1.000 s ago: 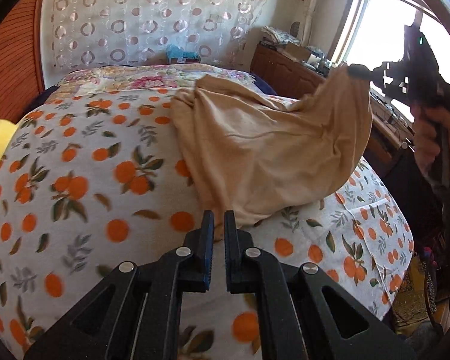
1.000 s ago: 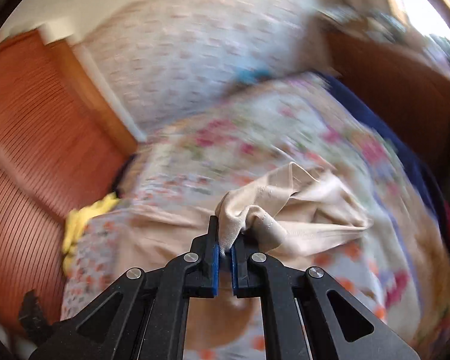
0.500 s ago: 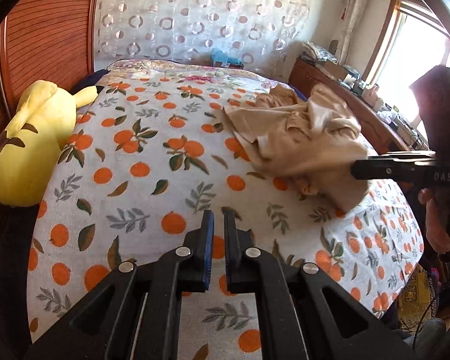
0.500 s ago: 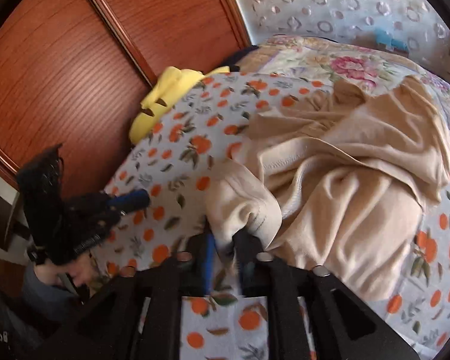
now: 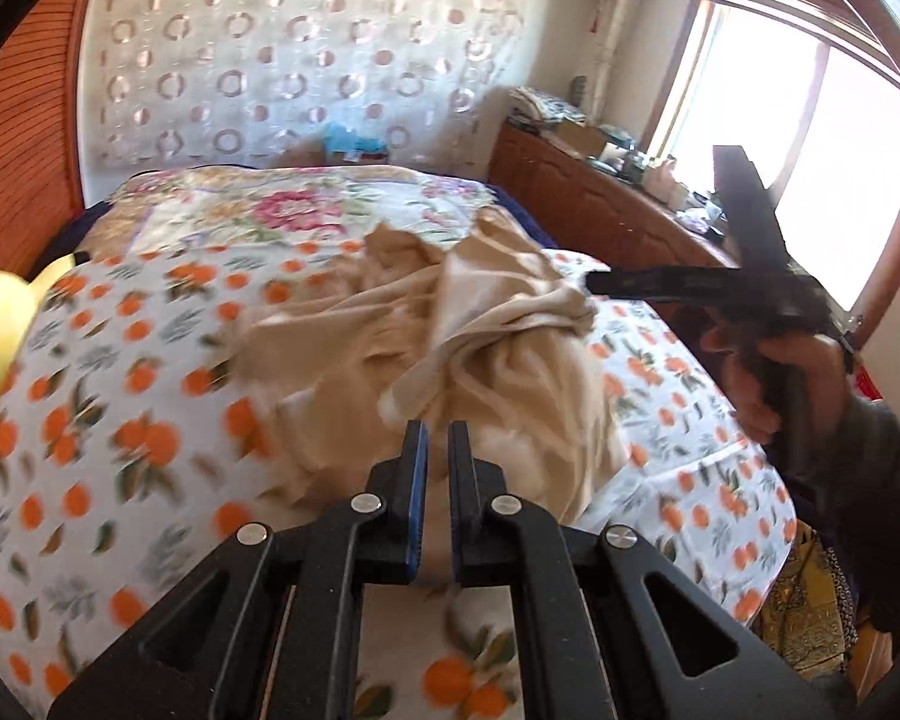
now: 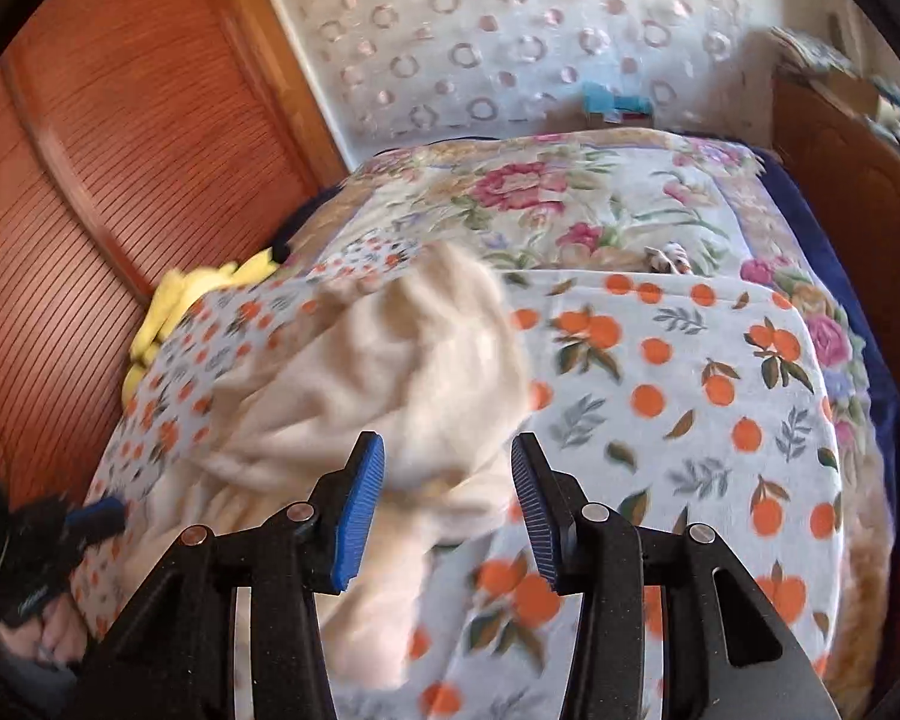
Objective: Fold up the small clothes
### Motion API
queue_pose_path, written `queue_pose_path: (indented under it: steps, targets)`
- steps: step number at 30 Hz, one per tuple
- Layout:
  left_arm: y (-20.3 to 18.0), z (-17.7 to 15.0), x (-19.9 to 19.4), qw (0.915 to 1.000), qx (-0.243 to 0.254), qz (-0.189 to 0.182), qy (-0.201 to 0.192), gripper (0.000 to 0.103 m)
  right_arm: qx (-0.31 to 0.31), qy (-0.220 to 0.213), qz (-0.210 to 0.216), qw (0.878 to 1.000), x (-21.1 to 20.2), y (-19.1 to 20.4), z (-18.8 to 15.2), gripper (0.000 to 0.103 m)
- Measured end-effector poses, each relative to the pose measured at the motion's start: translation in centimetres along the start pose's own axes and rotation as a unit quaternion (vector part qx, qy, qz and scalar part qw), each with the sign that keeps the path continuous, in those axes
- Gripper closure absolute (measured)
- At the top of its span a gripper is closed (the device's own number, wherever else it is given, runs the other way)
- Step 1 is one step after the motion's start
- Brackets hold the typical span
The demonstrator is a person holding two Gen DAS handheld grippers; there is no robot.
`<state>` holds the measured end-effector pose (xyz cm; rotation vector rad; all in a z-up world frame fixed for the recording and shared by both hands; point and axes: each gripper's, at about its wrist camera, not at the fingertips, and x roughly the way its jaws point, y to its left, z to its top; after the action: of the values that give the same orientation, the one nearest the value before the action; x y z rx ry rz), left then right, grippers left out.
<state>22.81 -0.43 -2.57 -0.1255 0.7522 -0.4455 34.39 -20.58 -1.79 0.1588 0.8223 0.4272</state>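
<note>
A crumpled beige knit garment [image 5: 450, 348] lies in a loose heap on the bed, spread over a white bedsheet printed with oranges and green leaves [image 5: 120, 420]. In the left wrist view the heap fills the centre, running from about 10 o'clock down to 5 o'clock of the picture, with its folds piled highest toward 1 o'clock.

The left gripper [image 5: 437, 468], black with blue-edged pads, sits at 6 o'clock of its own view with its two fingers drawn nearly together, only a thin slit between them and no cloth caught in it. Its tips hang just above the near edge of the garment.

The right gripper [image 6: 447, 504], black with ribbed blue pads, has its jaws parting at this moment. Beige cloth lies in the gap between the pads, yet neither pad presses on it; the fabric looks blurred there. In the left wrist view the same tool appears at 3 o'clock, held by a hand [image 5: 792, 372] in a dark sleeve, its tip beside the garment's right edge.

A yellow plush toy [image 6: 192, 306] rests at 9 o'clock of the right view, against a reddish slatted wooden wardrobe door [image 6: 120, 138]. A floral quilt with pink roses [image 6: 540, 198] covers the far end of the bed at 12 o'clock, below a white curtain patterned with rings [image 5: 282, 60]. A bright window [image 5: 810, 162] stands at 2 o'clock of the left view.
</note>
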Motion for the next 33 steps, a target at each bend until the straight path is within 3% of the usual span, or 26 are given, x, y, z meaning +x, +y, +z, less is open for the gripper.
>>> queue_pose_path:
  steps: [1,3,4,5,8,9,10,13,20,26,31,32,33]
  targets:
    - [-0.4,0.4,0.6,1.0000,0.003,-0.006,0.003,0.096,0.008,0.006,0.012,1.000,0.7,-0.4,0.2,0.057]
    - [-0.8,0.8,1.9,0.9997,0.008,-0.019,0.011,0.064,0.023,0.025,0.036,0.999,2.6,-0.7,-0.1,0.057]
    - [-0.9,0.8,2.3,0.9997,0.009,-0.017,0.013,0.042,0.027,0.031,0.045,0.998,3.1,-1.0,-0.1,0.057]
    - [-0.9,0.7,2.7,0.9998,0.010,-0.009,0.017,0.035,0.030,0.036,0.052,0.998,3.6,-1.0,-0.3,0.057]
    - [-0.7,0.2,3.8,0.9991,0.014,0.014,0.037,0.035,0.049,0.051,0.086,0.994,4.9,-1.6,-0.4,0.057]
    - [-0.6,0.0,4.0,0.9989,0.013,0.018,0.041,0.035,0.049,0.051,0.096,0.993,4.8,-1.7,0.0,0.069]
    - [-0.5,-0.3,4.1,0.9987,0.011,0.021,0.045,0.035,0.046,0.053,0.105,0.992,4.9,-1.6,0.2,0.090]
    - [-0.1,-1.0,4.4,0.9983,0.006,0.026,0.051,0.035,0.013,0.041,0.105,0.994,3.7,-0.9,1.9,0.097]
    - [1.2,-2.3,4.0,0.9979,-0.012,0.034,0.055,0.035,-0.099,-0.001,0.126,0.987,1.4,8.0,8.3,0.097]
    - [2.2,-3.1,1.9,0.9981,-0.036,0.031,0.040,0.035,-0.174,0.044,0.121,0.976,8.3,16.6,10.8,0.097]
    - [2.4,-3.5,1.5,0.9980,-0.047,0.020,0.037,0.035,-0.199,0.073,0.100,0.972,14.0,18.3,12.5,0.096]
    - [2.4,-3.3,1.7,0.9980,-0.048,0.018,0.038,0.035,-0.193,0.079,0.097,0.973,14.5,17.9,12.7,0.094]
    - [2.1,-3.3,2.0,0.9980,-0.047,0.015,0.040,0.035,-0.186,0.073,0.089,0.976,14.4,17.3,12.9,0.082]
